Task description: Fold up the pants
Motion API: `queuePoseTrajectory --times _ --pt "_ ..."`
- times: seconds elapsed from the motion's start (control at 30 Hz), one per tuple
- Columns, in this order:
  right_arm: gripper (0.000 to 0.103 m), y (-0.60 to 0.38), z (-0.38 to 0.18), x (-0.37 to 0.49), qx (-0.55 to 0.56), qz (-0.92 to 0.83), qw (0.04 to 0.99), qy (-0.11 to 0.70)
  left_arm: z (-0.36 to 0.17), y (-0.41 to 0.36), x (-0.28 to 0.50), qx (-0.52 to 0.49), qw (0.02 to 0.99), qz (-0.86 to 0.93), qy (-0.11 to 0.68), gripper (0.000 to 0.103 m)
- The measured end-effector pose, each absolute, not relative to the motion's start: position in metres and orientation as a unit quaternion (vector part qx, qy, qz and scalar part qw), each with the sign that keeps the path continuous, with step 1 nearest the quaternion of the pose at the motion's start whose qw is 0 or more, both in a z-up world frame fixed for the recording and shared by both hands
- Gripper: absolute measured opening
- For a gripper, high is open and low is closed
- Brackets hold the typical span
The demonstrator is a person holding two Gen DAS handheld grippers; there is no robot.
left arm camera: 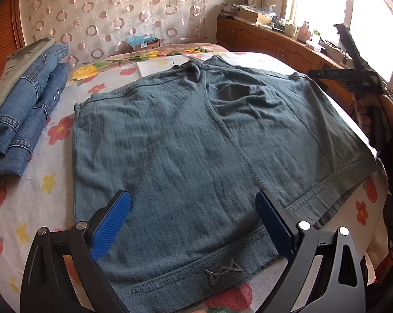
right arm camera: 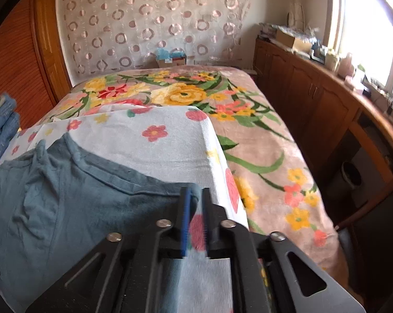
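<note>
1. The teal pants (left arm camera: 186, 135) lie spread flat on the bed, over a white flower-print sheet (left arm camera: 40, 187); in the left wrist view the waistband with its small logo is nearest the camera, and the centre seam runs away from it toward the far end, where the cloth bunches into creases.
2. No fold shows — the garment looks to be a single open layer, both halves side by side, so by my reading the task is at its very start; the lengthwise fold and any cross folds all remain to be done.
3. The right claw (right arm camera: 195, 195) is nearly pressed together at a corner of the pants; its blue pads appear to pinch the teal edge, though only a sliver of cloth shows between them, so the hold is probable rather than certain.
4. The left claw (left arm camera: 193, 208) is spread wide, hovering low over the waistband end; its fingers straddle the fabric on either side and grip nothing.
5. What seems called for next is a grip by the left claw on its own edge, so both corners can be carried across together — a judgement only.
6. Beside the pants, to the left, sits a pile of folded jeans (left arm camera: 26, 120) with an olive garment (left arm camera: 11, 65) on top.
7. Farther out: a floral blanket (right arm camera: 261, 135) covering the rest of the bed, a circle-patterned curtain (right arm camera: 154, 20), wooden cabinets (right arm camera: 313, 104) under a bright window.
</note>
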State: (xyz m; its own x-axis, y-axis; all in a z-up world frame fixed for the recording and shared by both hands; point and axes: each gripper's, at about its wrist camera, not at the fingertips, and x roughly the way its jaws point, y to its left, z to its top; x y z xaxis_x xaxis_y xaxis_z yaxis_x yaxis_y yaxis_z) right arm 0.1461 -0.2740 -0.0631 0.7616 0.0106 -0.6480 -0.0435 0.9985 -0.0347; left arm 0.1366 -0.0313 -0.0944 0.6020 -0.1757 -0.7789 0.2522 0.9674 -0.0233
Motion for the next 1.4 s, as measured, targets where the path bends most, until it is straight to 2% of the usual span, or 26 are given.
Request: queuePoseTrajectory --times 0.07,0.13,0.37,0.7,1.07,1.4 --pt "0.030 -0.269 -0.056 0.116 -0.037 0.031 0.942 0.333 -0.096 -0.031 0.138 0.045 0.892 -0.117 0.435 0.097" --pt "0.032 -0.265 -0.049 0.081 -0.047 0.050 0.944 0.322 -0.097 -0.032 0.138 0.045 0.891 -0.117 0.437 0.097" --pt "0.032 -0.254 -0.070 -0.037 -0.058 0.127 0.939 0.315 -0.098 -0.035 0.138 0.057 0.890 -0.111 0.439 0.097" --pt "0.033 -0.227 -0.088 -0.123 -0.059 0.235 0.917 0.317 -0.095 -0.028 0.132 0.061 0.884 -0.118 0.448 0.097" --pt "0.033 -0.247 -0.105 -0.135 -0.085 0.304 0.892 0.323 -0.085 0.025 0.086 0.018 0.899 -0.083 0.430 0.097" --pt "0.033 -0.220 -0.096 -0.102 -0.128 0.333 0.876 0.323 -0.090 0.056 0.076 -0.023 0.906 -0.061 0.418 0.096"
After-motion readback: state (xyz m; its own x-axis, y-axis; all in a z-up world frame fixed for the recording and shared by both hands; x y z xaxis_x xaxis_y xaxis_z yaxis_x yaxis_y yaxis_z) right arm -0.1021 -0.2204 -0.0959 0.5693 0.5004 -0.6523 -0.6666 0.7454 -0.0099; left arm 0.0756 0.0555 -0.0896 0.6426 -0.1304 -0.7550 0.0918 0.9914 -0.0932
